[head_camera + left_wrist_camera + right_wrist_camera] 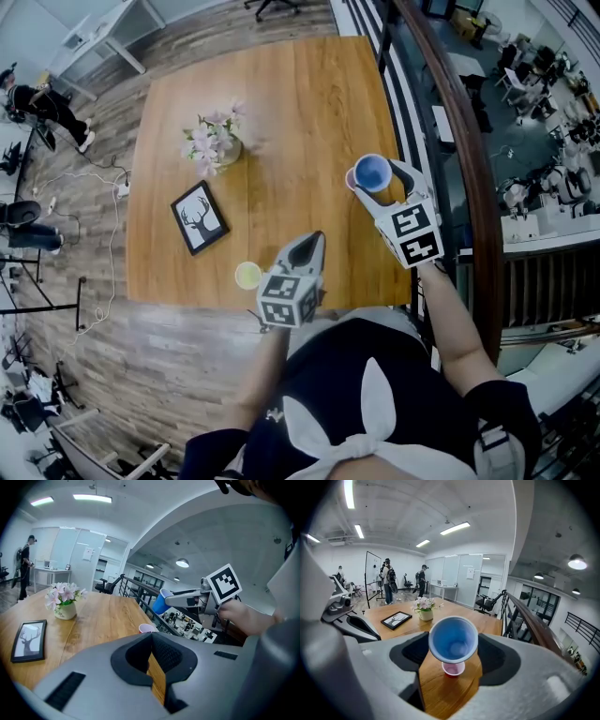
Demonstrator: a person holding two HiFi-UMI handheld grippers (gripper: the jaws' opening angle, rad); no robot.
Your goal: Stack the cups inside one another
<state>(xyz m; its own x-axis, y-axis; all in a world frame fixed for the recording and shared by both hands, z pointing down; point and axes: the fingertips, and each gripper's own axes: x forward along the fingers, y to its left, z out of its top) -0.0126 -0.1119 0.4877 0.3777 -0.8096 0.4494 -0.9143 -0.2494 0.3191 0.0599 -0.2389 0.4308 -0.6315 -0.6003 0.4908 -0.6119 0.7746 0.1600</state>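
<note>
The right hand-held gripper [380, 180] is spread wide and pinches a blue cup [453, 639] between its jaws. The cup is tilted, with its open mouth facing back toward the gripper body, and is held in the air clear of the worktop [281, 103]. A pink cup [453, 668] stands upright on the worktop near its right edge, just below the blue cup and not touching it.

The left hand-held gripper [312, 244] has its jaws pressed together with nothing between them. It hangs over the near edge of the worktop. A pale yellow cup [247, 275] stands just to its left.

Farther left lies a framed deer picture [200, 217]. A pot of pink flowers [217, 145] stands beyond it. A dark handrail [459, 122] runs along the right side of the worktop.
</note>
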